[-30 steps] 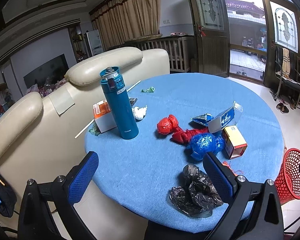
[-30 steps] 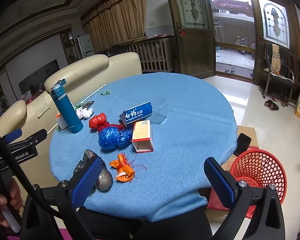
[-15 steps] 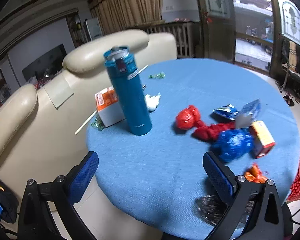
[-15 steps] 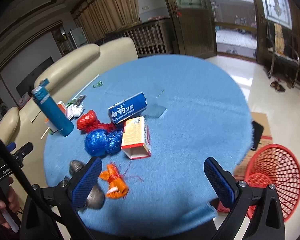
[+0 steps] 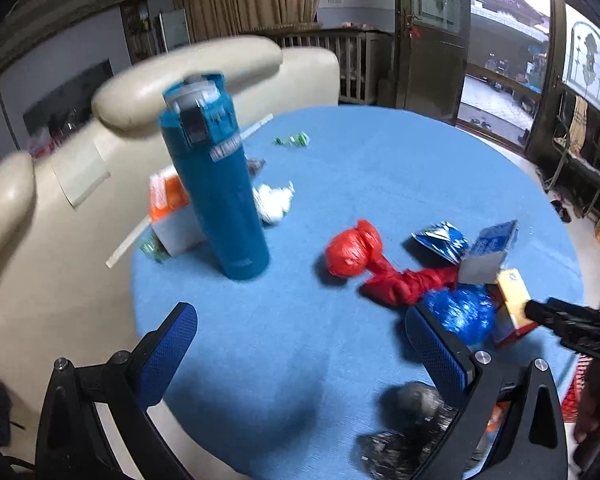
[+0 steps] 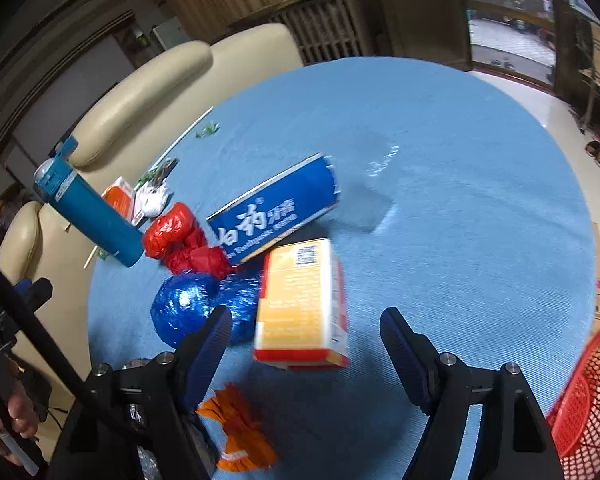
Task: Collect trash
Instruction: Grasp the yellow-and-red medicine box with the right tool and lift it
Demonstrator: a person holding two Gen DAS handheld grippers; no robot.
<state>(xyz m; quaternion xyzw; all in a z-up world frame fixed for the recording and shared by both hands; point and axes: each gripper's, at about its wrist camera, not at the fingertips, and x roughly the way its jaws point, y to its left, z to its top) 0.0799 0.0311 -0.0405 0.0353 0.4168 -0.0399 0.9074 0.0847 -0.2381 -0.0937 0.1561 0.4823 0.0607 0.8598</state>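
Trash lies on the round blue table [image 6: 460, 208]. My right gripper [image 6: 306, 334] is open and empty, its fingers on either side of the near end of a yellow carton [image 6: 302, 300]. Beside the carton lie a blue toothpaste box [image 6: 276, 214], a blue bag [image 6: 188, 308], a red bag [image 6: 176, 234] and an orange wrapper [image 6: 236, 436]. My left gripper [image 5: 300, 336] is open and empty over bare cloth, with the red bag [image 5: 350, 248], blue bag [image 5: 460, 314] and a black bag [image 5: 408, 428] to its right.
A tall blue flask [image 5: 216, 184] stands at the table's left with an orange-white box [image 5: 168, 208] and white tissue [image 5: 274, 202] behind it. A red mesh basket [image 6: 584, 396] stands on the floor at right. Cream sofa backs [image 5: 188, 76] border the table.
Both grippers moved forward and down toward the table. The right gripper now straddles the yellow carton; the left has neared the flask and the red bag.
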